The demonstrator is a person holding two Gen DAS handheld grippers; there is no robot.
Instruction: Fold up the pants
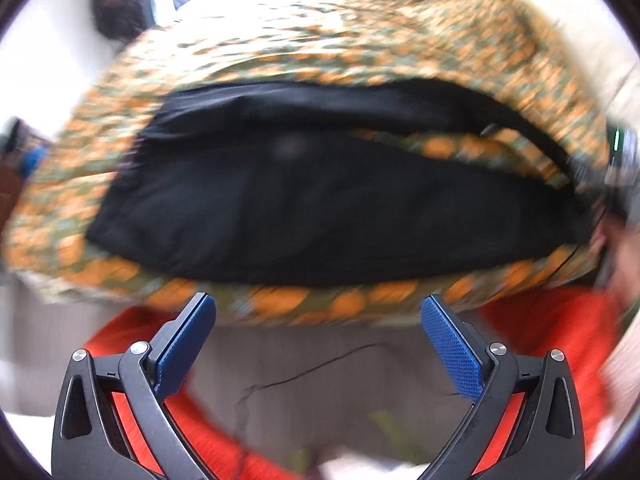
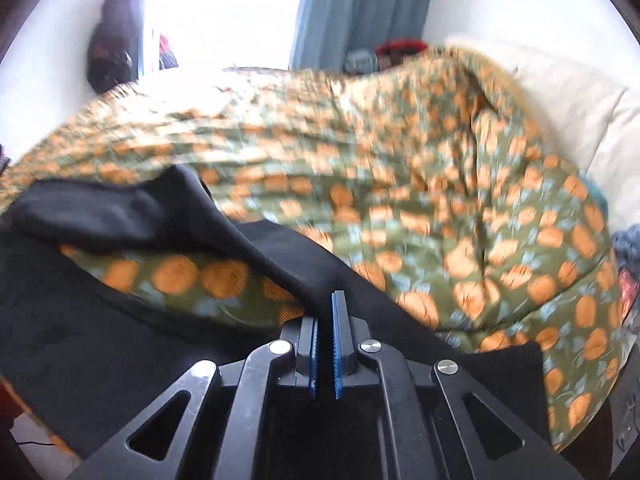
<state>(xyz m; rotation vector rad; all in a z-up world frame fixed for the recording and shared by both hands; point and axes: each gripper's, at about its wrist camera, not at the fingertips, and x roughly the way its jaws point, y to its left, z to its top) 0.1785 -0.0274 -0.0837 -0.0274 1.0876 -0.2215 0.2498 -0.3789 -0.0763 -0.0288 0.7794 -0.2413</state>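
Black pants lie spread across a bed covered by a green bedspread printed with orange pumpkins, seen through two blurred fisheye wrist views. In the left wrist view, the left tool hangs released, its two blue-padded fingers set wide apart with nothing between them, just short of the bed's near edge and pointing toward the pants; an orange garment, seemingly worn by the person, and a pale floor fill the lower part of the view. The pants appear as a broad dark mass with one layer already lifted or doubled along the far side, leaving a strip of bedspread showing between the dark layers. In the right wrist view, the right tool is clenched on a ridge of black cloth, the blue pads nearly meeting with the fabric pinched at their tips; from there a taut band of cloth runs up and to the left toward a rumpled end of the pants. A cream pillow sits at the far right of the bed and a blue curtain hangs behind. The step in hand looks like an early fold, with the right tool carrying one part of the pants over the rest. The next move likely calls for the left tool to take hold of the near edge so the layers can be laid flat and aligned.
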